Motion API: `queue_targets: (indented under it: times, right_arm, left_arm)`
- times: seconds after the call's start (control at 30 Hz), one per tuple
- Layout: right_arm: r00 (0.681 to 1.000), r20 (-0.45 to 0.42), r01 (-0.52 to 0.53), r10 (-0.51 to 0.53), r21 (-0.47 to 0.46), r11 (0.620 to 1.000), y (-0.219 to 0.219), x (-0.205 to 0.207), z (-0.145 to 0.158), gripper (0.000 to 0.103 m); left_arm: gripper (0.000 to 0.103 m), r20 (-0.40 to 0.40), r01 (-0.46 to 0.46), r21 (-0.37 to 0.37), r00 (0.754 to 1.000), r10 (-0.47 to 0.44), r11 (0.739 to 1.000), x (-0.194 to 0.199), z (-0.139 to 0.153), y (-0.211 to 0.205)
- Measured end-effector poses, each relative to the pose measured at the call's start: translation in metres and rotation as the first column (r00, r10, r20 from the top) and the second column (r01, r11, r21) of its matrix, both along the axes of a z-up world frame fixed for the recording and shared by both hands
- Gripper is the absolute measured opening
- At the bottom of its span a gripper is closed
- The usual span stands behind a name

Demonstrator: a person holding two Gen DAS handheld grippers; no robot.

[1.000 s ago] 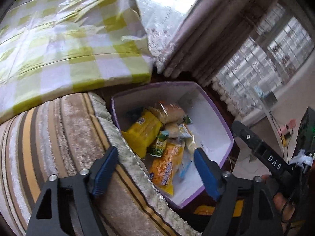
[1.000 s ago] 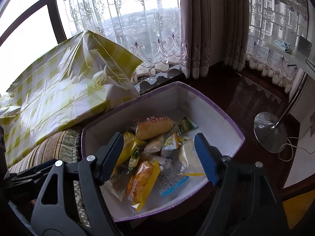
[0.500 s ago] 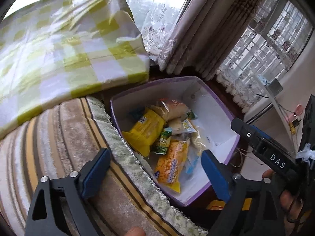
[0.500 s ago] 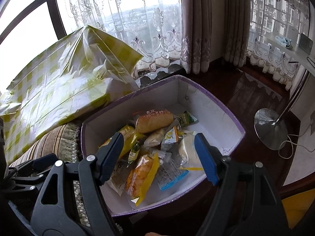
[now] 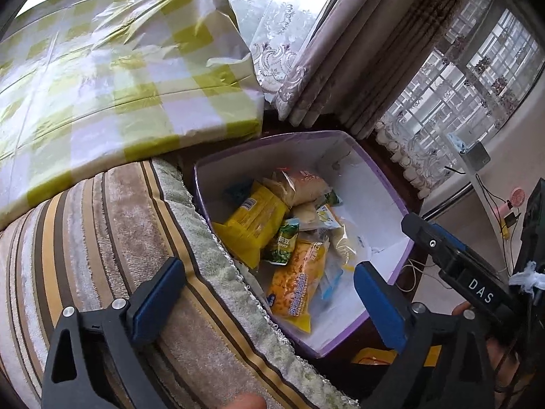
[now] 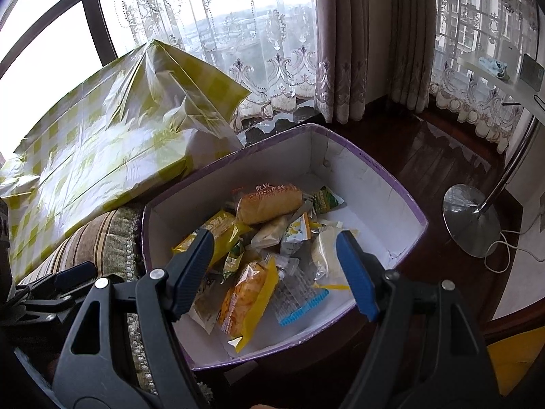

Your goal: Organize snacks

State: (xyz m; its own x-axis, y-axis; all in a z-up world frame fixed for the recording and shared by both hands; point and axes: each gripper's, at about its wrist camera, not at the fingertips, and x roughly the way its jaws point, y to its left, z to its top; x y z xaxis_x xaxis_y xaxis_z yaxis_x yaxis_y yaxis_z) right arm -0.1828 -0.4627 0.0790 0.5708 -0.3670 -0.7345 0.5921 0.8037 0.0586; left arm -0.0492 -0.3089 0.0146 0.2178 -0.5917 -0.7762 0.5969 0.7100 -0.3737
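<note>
Both grippers hover above a purple-rimmed cardboard box (image 6: 374, 184) with white inner walls, which sits on the dark wooden floor (image 6: 425, 150) just beside a striped sofa cushion (image 5: 102, 238). Left gripper (image 5: 269, 296): jaws have just been opening and now stand spread wide, nothing between them; one blue pad hangs over the cushion edge, the other over the box's near corner. Right gripper (image 6: 276, 272): jaws spread, nothing pinched, both pads over the box interior. The snacks lie in a loose heap inside the box, toward the cushion side. Among them: a yellow packet (image 5: 252, 218) tilted against the wall nearest the cushion, a wrapped bread roll (image 6: 269, 201) on top of the heap toward the far wall, a small green packet (image 5: 282, 245) between the yellow packet and an orange-and-yellow snack bag (image 6: 245, 300) that lies nearest the grippers. A clear pouch with a blue zip strip (image 6: 299, 310) rests on the box bottom beside that bag. The far right part of the box bottom is bare. A green-and-white checked plastic-wrapped bundle (image 5: 112, 68) rests on the cushion behind. A chrome lamp base (image 6: 470, 218) stands on the floor well apart from the box. Lace curtains (image 6: 238, 34) cover the windows.
</note>
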Motion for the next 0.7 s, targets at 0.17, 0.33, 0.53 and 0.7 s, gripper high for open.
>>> queue_targets:
  times: [0.17, 0.33, 0.53, 0.7]
  right_arm:
    - [1.0, -0.007, -0.004, 0.004, 0.003, 1.0, 0.0004, -0.0004, -0.0016, 0.077]
    - [1.0, -0.008, -0.008, 0.008, 0.003, 1.0, 0.0018, 0.0001, -0.0022, 0.077]
    - [1.0, -0.011, -0.006, 0.006, 0.006, 1.0, 0.001, -0.0011, -0.0039, 0.077]
    - [1.0, -0.011, -0.005, 0.005, 0.006, 1.0, 0.0021, -0.0009, -0.0043, 0.077]
  left_arm:
    - [0.1, 0.001, 0.0, 0.002, 1.0, 0.0, 1.0, -0.0003, -0.0008, 0.0002]
    - [0.101, -0.001, 0.0, -0.001, 1.0, 0.0, 1.0, 0.0004, -0.001, 0.001]
    - [0.101, -0.004, -0.003, -0.008, 1.0, 0.003, 1.0, 0.0007, -0.0005, 0.0025]
    - [0.101, -0.005, -0.003, -0.009, 1.0, 0.003, 1.0, 0.0009, -0.0004, 0.003]
